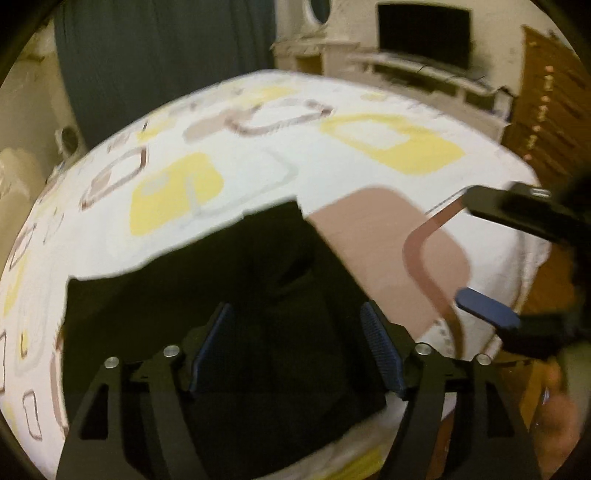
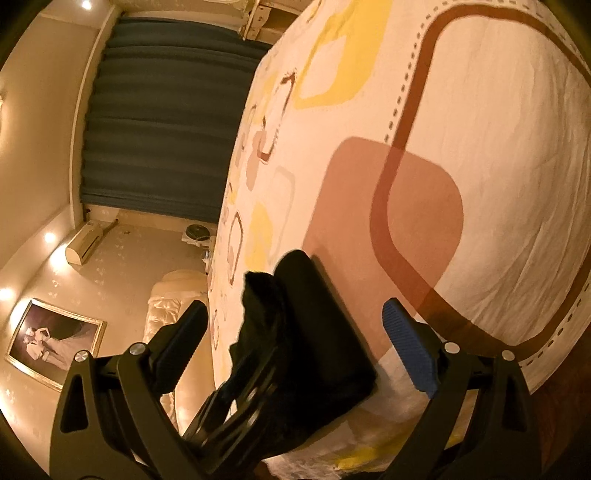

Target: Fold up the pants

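Looking along the left gripper (image 1: 295, 347), the black pants (image 1: 229, 280) lie flat on the bed (image 1: 388, 99), near its front edge, as a compact dark block with straight edges and a square corner at the far side. The jaws stand wide, hovering over the cloth and holding nothing. The fabric looks soft, light and limp, so I judge it will sag and slide open unless it is pinched at an edge or corner through all layers. The right gripper (image 1: 491, 254) hangs open off to the side, over the sheet. A television (image 1: 424, 35) and shelves stand well beyond the bed.

From the right gripper (image 2: 295, 339), the pants (image 2: 321, 325) show a thick folded edge just ahead, between wide, empty jaws. The left gripper (image 2: 236, 391) sits low at the pants' near side and crowds that end. A curtain (image 2: 162, 129) and a framed picture (image 2: 55, 343) are clear of the work
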{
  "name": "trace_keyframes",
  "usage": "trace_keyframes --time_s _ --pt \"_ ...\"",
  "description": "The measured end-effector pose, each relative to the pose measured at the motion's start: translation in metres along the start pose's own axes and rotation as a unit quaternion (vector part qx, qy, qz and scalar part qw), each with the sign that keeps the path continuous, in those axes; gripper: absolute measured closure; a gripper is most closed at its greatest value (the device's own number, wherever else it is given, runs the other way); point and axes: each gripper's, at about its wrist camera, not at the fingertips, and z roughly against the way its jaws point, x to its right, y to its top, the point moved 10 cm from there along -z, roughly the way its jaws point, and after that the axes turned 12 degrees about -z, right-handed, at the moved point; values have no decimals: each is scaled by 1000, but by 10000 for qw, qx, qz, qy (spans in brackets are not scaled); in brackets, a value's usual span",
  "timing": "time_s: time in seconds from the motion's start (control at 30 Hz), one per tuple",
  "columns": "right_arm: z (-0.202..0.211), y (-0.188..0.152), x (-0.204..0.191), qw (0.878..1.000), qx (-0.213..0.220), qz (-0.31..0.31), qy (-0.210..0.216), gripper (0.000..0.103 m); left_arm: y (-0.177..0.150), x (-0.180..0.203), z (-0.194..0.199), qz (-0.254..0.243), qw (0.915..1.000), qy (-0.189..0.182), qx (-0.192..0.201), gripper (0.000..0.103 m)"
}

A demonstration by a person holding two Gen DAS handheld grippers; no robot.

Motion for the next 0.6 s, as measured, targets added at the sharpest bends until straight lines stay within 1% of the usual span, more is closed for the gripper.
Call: trace_keyframes --time_s 0.07,0.1,0.17,0.2,0.23,0.27,0.33,0.4,0.5,0.6 --pt "3 -1 -11 9999 -18 96 112 8 0 -11 19 84 9997 -106 213 24" --pt "4 -3 -16 9998 -45 146 160 8 -4 -24 32 253 9989 -231 308 22" --pt "0 -12 -29 9989 -235 309 255 8 -13 -43 45 544 9971 -394 352 20" --pt "-4 -20 -35 9980 -379 421 285 8 -22 -60 52 764 9952 -497 353 20" --pt "-8 -25 -38 9972 -466 515 264 8 -32 -77 57 944 9935 -524 352 20" --pt "-12 -31 -40 9963 -552 618 219 8 -38 -89 59 1050 9927 -480 347 20" --pt "-23 -46 -40 9934 -769 848 51 8 -64 -123 65 1347 9900 -258 328 20" --pt "-36 -60 -35 9892 -1001 1056 -182 8 -92 -152 70 1516 9880 -61 276 20" --pt "-46 -74 -26 9843 -1204 1221 -411 8 -129 -179 76 1606 9868 175 91 20" --pt "-55 -85 -19 9788 -1355 1398 -637 9 -161 -192 81 1762 9842 170 -71 20"
